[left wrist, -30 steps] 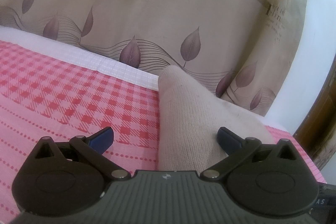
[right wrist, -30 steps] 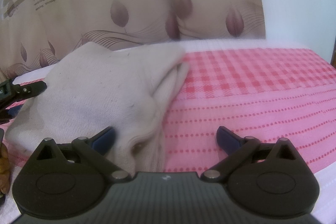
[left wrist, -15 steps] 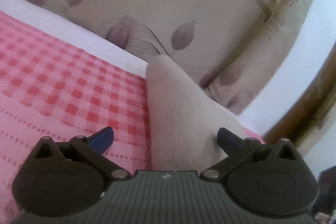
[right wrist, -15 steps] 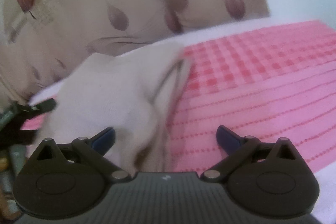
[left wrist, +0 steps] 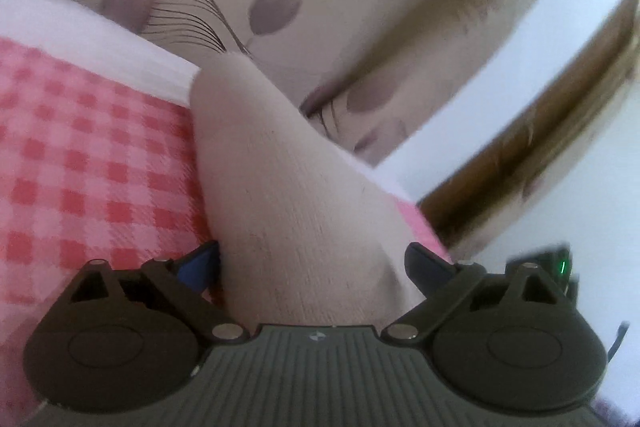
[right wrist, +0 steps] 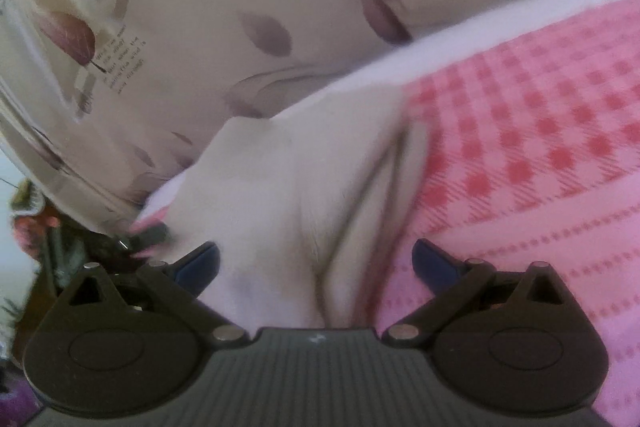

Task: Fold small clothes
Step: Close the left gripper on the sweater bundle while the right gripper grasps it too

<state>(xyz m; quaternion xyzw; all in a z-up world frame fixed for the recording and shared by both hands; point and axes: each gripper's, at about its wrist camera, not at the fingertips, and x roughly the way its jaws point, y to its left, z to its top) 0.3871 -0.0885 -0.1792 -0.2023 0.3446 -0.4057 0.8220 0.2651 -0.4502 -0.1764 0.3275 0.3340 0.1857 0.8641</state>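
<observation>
The small garment, a cream knit piece that may be a sock, lies on the pink checked bedcover. In the left wrist view it runs from between the tongs up toward 12 o'clock, tapering to a rounded end near the white edge of the bed. In the right wrist view it spreads from 6 o'clock out to 10 o'clock, with a fold or opening showing as a long crease near its right-hand edge.

The left tongs stand wide and are closing, with the garment between the pads; the pads sit beside the cloth, and I judge they do not press it yet. The right tongs stand wide, cloth lying across the left half of the gap, nothing pinched.

The knit looks light, soft and limp, so it will likely sag and bunch when lifted and could slide on the bedcover. A pinch at an edge or corner, through all layers by the crease, seems the safest hold; a bite in the middle would crumple it.

Behind the bed, from 10 to 1 o'clock, hangs a beige leaf-print curtain, close to the garment's far end. At 9 o'clock in the right view dark blurred clutter sits beyond the bed edge; I cannot tell what it is.
</observation>
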